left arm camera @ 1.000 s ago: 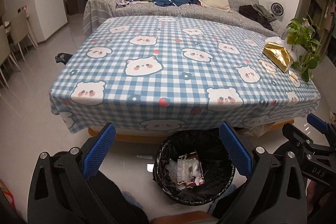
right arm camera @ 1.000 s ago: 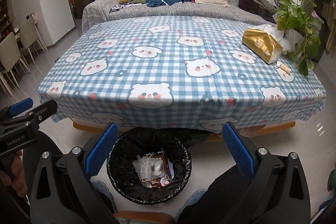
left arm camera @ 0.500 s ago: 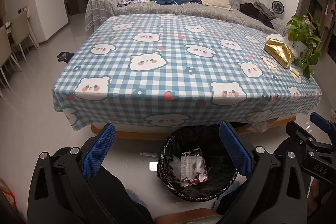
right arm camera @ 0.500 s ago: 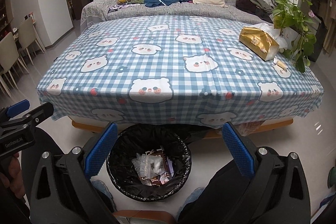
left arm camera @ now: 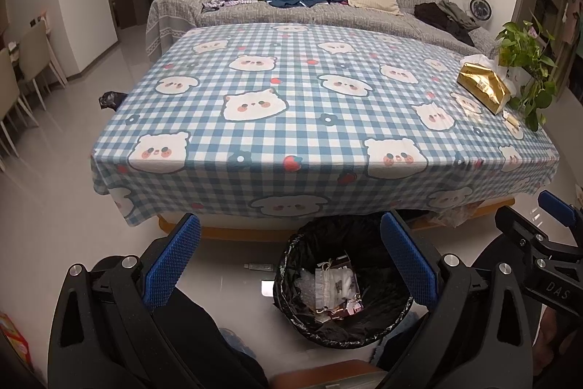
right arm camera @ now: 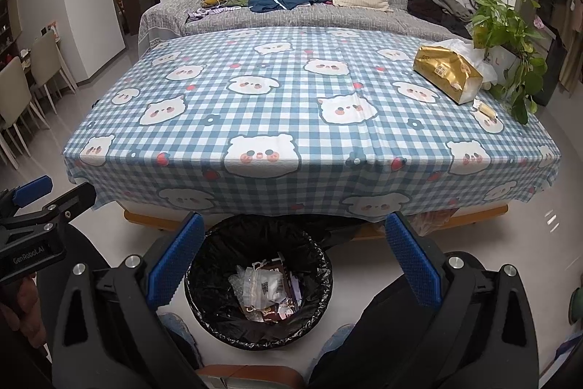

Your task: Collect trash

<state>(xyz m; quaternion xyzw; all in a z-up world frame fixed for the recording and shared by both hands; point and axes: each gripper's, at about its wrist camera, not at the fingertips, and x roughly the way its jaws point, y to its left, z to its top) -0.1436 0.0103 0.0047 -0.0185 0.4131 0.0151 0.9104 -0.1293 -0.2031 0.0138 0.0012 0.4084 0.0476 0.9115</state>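
A black-lined trash bin [left arm camera: 291,279] [right arm camera: 204,308] stands on the floor at the table's near edge, holding clear plastic wrappers and brown packets [left arm camera: 337,287] [right arm camera: 267,287]. My left gripper [left arm camera: 289,256] hangs open above the bin's left side, nothing between its blue pads. My right gripper [right arm camera: 291,254] is open too, directly over the bin and empty. A small yellow wrapped piece [right arm camera: 486,110] [left arm camera: 512,120] lies on the tablecloth near the right edge.
The low table [left arm camera: 291,119] carries a blue checked cloth with bear faces. A gold tissue pack [right arm camera: 446,75] and a potted plant [right arm camera: 510,35] sit at its right. A grey sofa [left arm camera: 328,6] with a backpack stands behind. Chairs [right arm camera: 22,90] stand at the left.
Both grippers have drawn back and risen slightly, so the table and the bin look smaller and farther. Both stayed open and empty.
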